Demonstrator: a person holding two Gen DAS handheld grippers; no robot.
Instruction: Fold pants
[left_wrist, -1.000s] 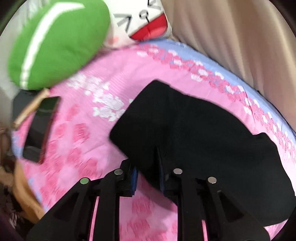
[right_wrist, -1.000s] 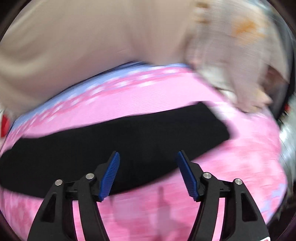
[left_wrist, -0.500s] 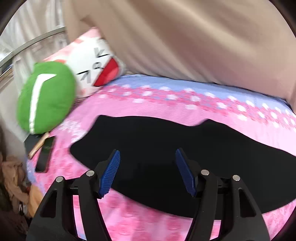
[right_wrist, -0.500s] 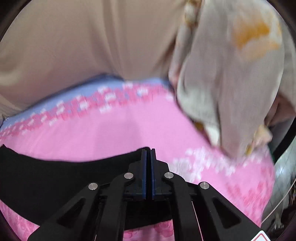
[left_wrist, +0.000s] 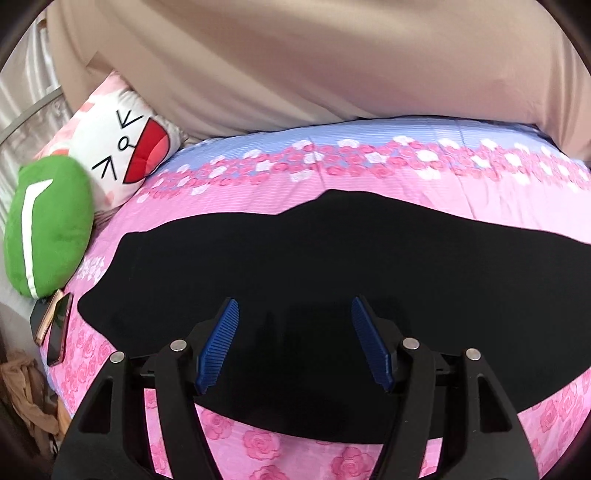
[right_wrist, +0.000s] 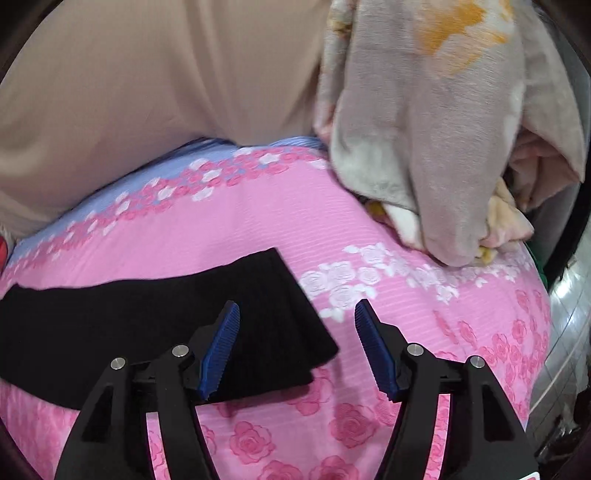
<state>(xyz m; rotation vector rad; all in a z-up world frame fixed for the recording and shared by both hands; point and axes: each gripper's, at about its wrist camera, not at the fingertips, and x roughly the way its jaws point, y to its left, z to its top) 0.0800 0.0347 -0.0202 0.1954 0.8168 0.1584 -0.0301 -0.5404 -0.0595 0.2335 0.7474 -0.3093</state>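
Observation:
Black pants (left_wrist: 332, 258) lie flat and stretched out across the pink floral bedsheet (left_wrist: 406, 184). My left gripper (left_wrist: 295, 332) hovers over their middle, open, with only flat cloth under the blue pads and nothing pinched. In the right wrist view the square end of the pants (right_wrist: 240, 295) lies on the sheet. My right gripper (right_wrist: 297, 332) stands over that end with its jaws opening. Its left finger (right_wrist: 221, 339) is above the cloth, its right finger (right_wrist: 373, 343) above bare sheet. The pads press on nothing.
A green cushion (left_wrist: 48, 225) and a white cartoon-face pillow (left_wrist: 122, 147) sit at the bed's left end, with a phone (left_wrist: 55, 332) below them at the edge. Beige curtain (left_wrist: 332, 55) hangs behind. A grey blanket heap (right_wrist: 443, 129) lies at the right end.
My left gripper let go of the pants, opened and swung to face their middle. My right gripper moved to the pants' end, shut there half a second ago, and has opened again.

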